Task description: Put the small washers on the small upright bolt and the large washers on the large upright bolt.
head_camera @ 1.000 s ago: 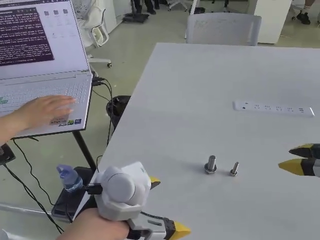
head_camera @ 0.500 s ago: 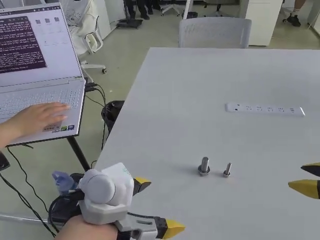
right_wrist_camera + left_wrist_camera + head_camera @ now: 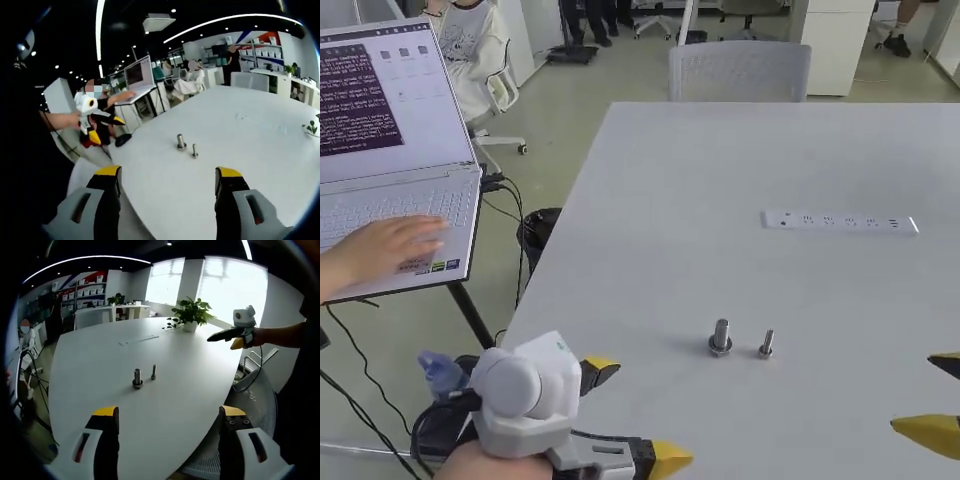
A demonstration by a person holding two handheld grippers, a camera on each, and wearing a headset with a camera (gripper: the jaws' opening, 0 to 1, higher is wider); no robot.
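Two bolts stand upright near the middle of the white table [image 3: 650,200]: a large bolt [image 3: 720,337] with a ring at its base, and a small bolt [image 3: 766,344] just right of it. No loose washers can be made out. My left gripper [image 3: 635,413] hovers open at the table's near-left edge, with nothing between its yellow tips. My right gripper [image 3: 934,397] is open at the right edge of the head view. Both bolts lie well ahead of the left gripper [image 3: 169,415], the large bolt [image 3: 137,378] and the small bolt [image 3: 154,372]. They also stand ahead of the right gripper [image 3: 167,175], the large bolt [image 3: 181,142] and the small bolt [image 3: 194,150].
A white power strip [image 3: 840,222] lies on the table beyond the bolts. An open laptop [image 3: 390,150] on a stand is off the table's left side, with a hand [image 3: 385,250] on it. A grey chair [image 3: 740,68] stands at the far end. A potted plant [image 3: 192,315] sits on the table.
The head camera has tilted, shifting the picture. The right gripper has drawn back toward me from the bolts and its tips stand wider apart. The left gripper has hardly moved.
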